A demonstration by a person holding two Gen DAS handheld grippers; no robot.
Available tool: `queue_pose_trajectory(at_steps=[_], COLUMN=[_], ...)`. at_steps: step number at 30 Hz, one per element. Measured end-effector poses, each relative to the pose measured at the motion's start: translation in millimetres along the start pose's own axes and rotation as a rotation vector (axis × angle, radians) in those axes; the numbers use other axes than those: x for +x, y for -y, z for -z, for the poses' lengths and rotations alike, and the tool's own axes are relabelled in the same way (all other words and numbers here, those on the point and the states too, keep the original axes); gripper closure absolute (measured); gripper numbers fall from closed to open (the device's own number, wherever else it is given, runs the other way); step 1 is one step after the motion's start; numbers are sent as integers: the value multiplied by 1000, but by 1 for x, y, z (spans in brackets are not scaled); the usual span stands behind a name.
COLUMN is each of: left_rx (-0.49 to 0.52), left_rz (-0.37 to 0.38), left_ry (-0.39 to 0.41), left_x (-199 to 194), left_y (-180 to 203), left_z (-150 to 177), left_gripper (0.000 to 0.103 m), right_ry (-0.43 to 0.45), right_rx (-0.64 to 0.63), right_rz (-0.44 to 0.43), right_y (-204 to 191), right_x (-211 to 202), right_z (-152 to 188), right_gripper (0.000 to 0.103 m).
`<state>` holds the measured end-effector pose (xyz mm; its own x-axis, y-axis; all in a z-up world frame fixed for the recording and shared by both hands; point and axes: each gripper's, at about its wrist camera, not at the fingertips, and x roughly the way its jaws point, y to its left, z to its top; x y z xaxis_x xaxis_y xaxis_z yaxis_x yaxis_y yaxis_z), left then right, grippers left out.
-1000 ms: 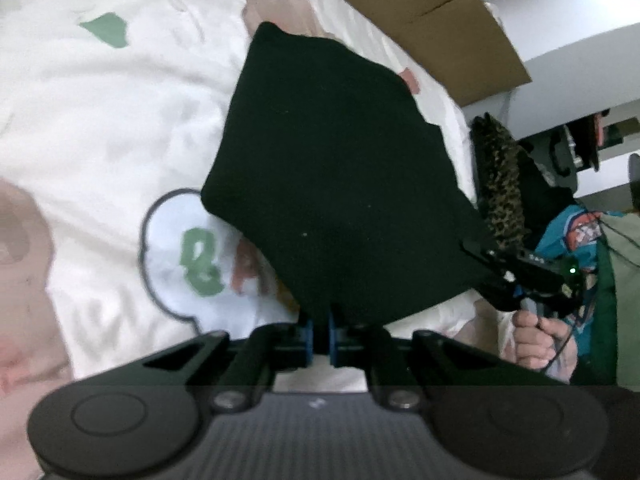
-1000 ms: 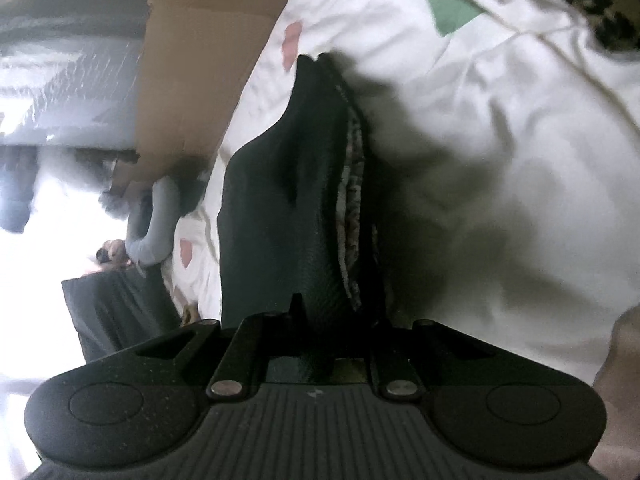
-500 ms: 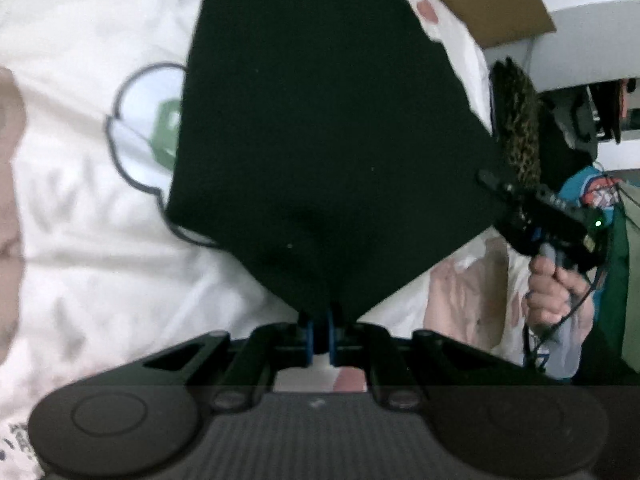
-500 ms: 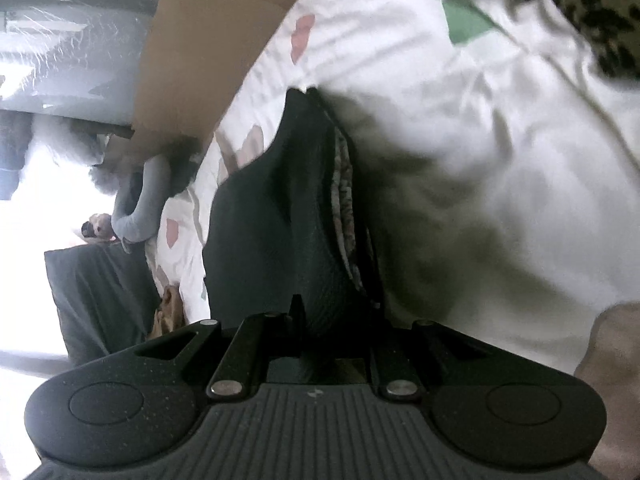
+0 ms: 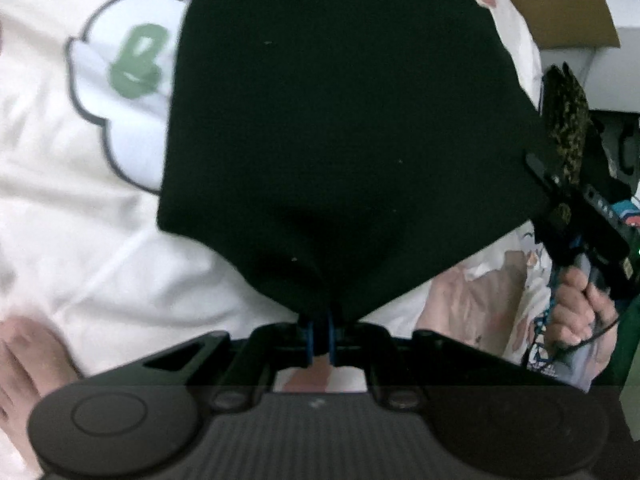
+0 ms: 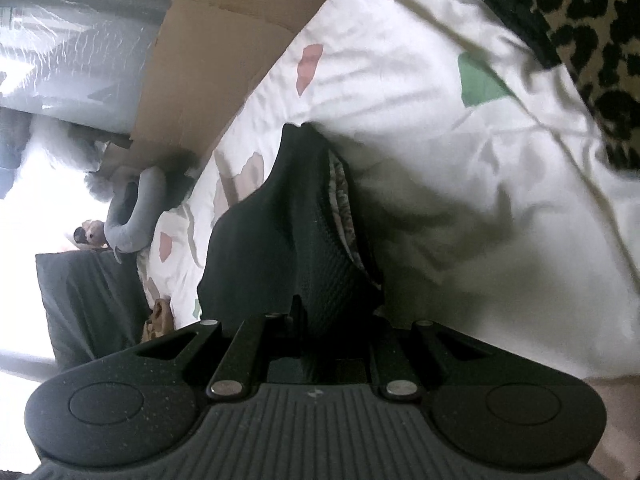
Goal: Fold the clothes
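1. Left wrist view: the left claw is clamped on a corner of the black garment, which hangs spread above the bed sheet. The right claw grips the far corner. Keep that edge taut.
2. Right wrist view: the right claw is clamped on bunched black garment over the bed sheet. Lower both corners evenly.
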<state>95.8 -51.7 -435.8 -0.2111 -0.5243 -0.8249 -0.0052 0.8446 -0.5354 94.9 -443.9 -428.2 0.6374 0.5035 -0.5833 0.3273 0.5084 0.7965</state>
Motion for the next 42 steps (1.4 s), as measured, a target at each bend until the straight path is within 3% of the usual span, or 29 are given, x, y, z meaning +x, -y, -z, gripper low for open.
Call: queue_pose_trajectory(at_steps=[7, 18, 24, 28, 32, 35, 36, 37, 42], left_rx=[7, 41, 54, 93, 171, 228, 255, 282, 392], left_rz=[50, 73, 106, 169, 184, 202, 209, 216, 218], left_ry=[-62, -93, -125, -143, -197, -179, -157, -135, -23], left_x=[18, 40, 48, 48, 31, 12, 4, -4, -42], left_y=[27, 60, 53, 48, 48, 56, 63, 69, 90], left_z=[12, 29, 35, 33, 37, 37, 35, 32, 1], left_gripper=[96, 97, 97, 93, 88, 67, 50, 41, 32], right_ry=[45, 93, 107, 108, 118, 133, 136, 138, 119], right_rx=[-6, -9, 6, 35, 44, 46, 49, 51, 34], right_rz=[17, 81, 110, 149, 175, 199, 198, 201, 219], right_y=[2, 9, 17, 28, 30, 32, 33, 34, 34], right_x=[-7, -13, -15, -10, -10, -14, -16, -17, -25], right_z=[-18, -35, -44, -43, -43, -44, -44, -43, -38], right_gripper=[94, 94, 94, 93, 90, 82, 79, 76, 74])
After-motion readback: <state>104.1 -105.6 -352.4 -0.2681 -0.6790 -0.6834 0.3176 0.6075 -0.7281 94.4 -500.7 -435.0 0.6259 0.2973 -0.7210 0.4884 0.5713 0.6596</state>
